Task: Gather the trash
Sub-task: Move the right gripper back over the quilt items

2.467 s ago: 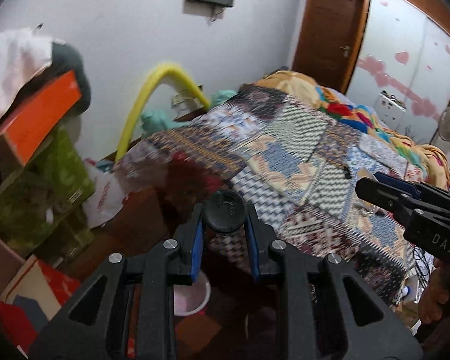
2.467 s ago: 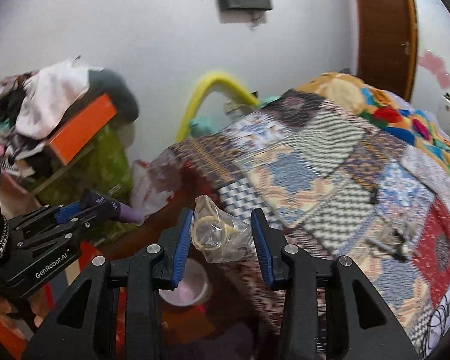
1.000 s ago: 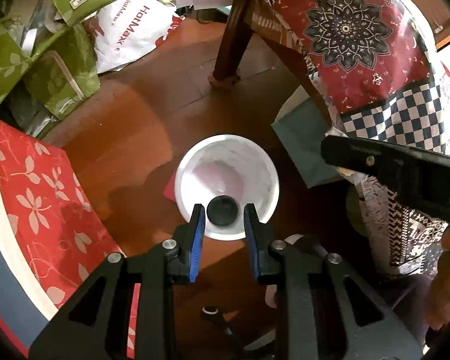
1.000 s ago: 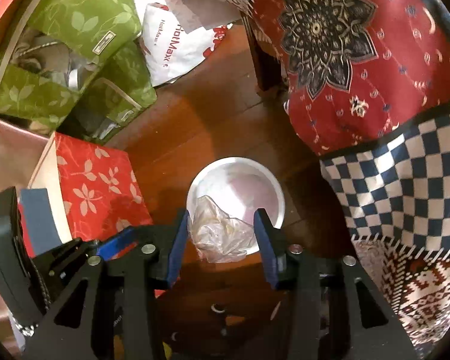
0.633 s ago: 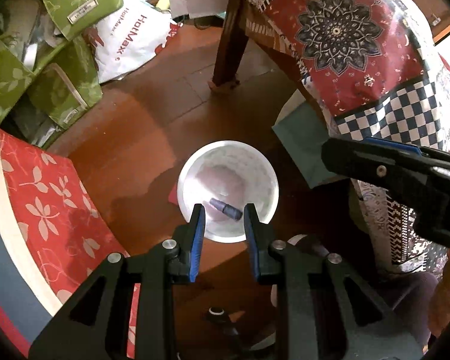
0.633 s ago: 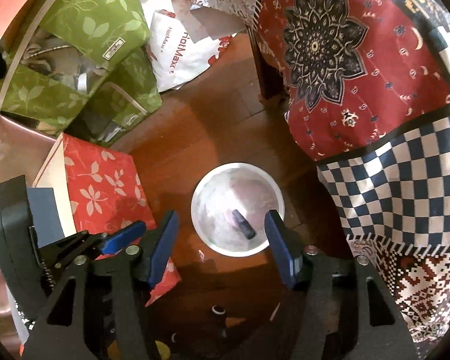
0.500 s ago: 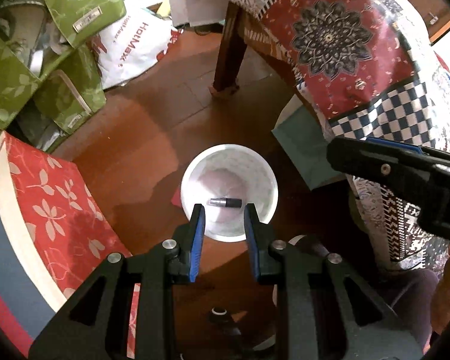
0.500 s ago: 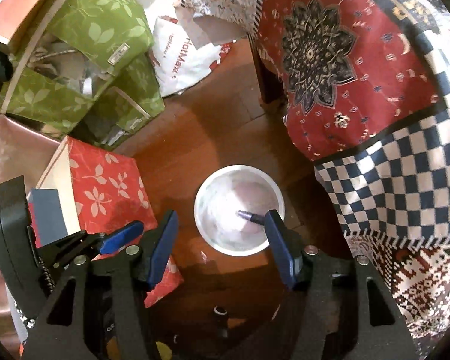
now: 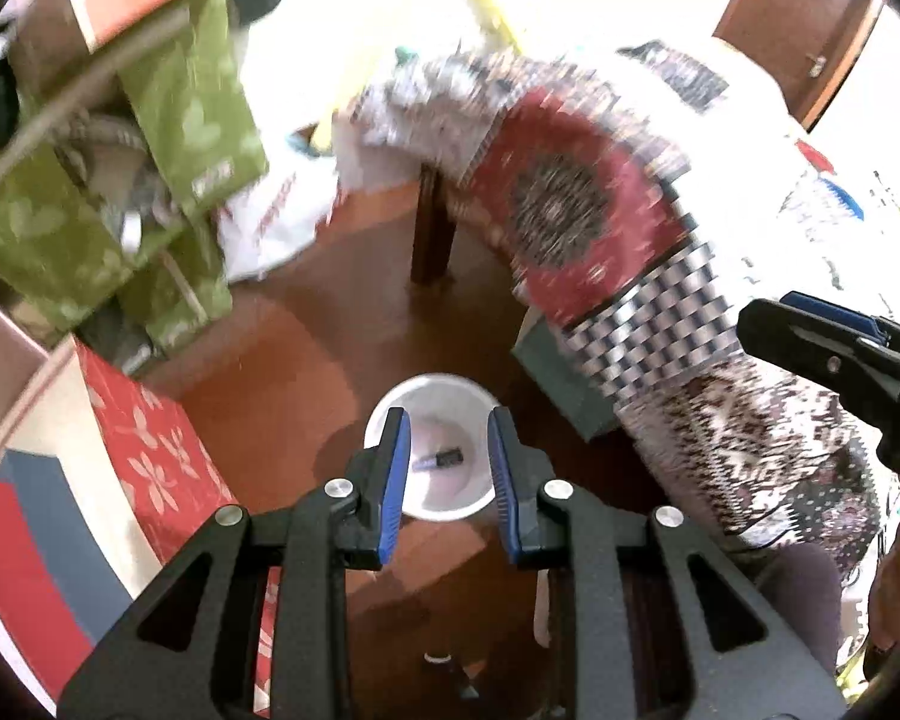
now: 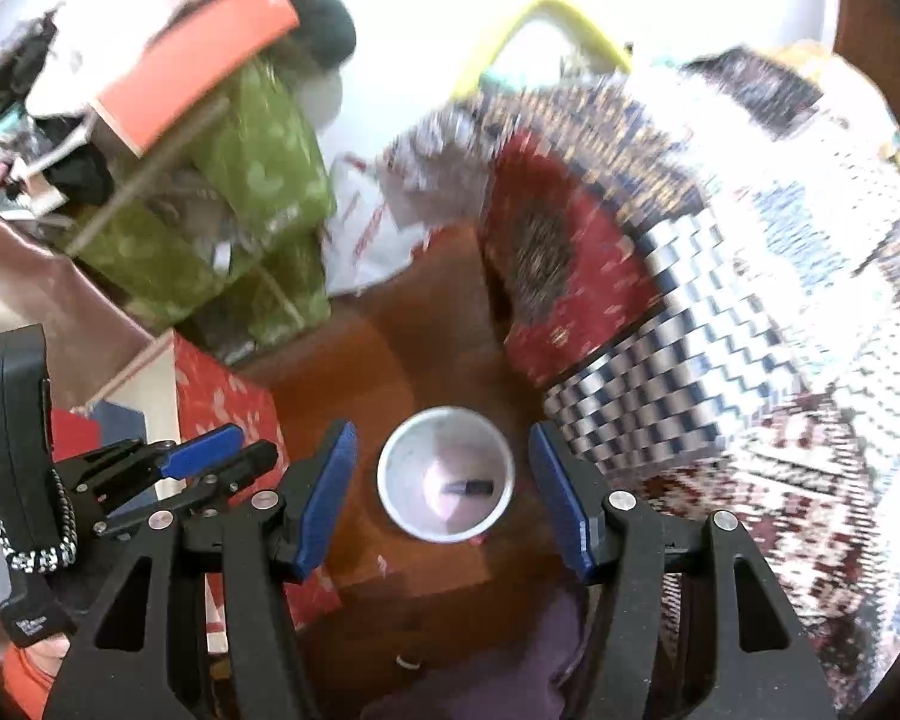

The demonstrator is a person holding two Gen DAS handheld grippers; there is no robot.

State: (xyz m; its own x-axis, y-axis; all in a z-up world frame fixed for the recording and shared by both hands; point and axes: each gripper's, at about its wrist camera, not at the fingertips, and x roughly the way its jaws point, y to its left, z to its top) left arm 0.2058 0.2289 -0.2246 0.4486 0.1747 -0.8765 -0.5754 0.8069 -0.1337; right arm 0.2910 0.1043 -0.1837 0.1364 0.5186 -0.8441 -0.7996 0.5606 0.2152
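Observation:
A small white bin [image 9: 438,383] stands on the wooden floor beside the bed. A dark marker-like piece [image 9: 441,459] lies inside it. My left gripper [image 9: 444,420] hovers well above the bin, open, with nothing between its blue pads. In the right wrist view the same bin [image 10: 444,412] and dark piece [image 10: 469,487] lie below my right gripper [image 10: 443,441], which is wide open and empty. No crumpled plastic wrapper can be made out in the blurred bin. Each gripper also shows in the other's view: the right gripper [image 9: 834,354] and the left gripper [image 10: 210,462].
A bed under a patchwork quilt [image 9: 600,210] overhangs the bin on the right, with its wooden leg [image 9: 429,228] behind it. A red floral box [image 9: 144,450], green bags [image 9: 198,120] and a white plastic bag [image 9: 276,216] crowd the left. A teal box [image 9: 564,378] sits under the bed.
The left gripper dropped its dark piece and the right let go of its plastic wrapper over the bin. Both then rose away from it, so the bin looks smaller and more of the room shows.

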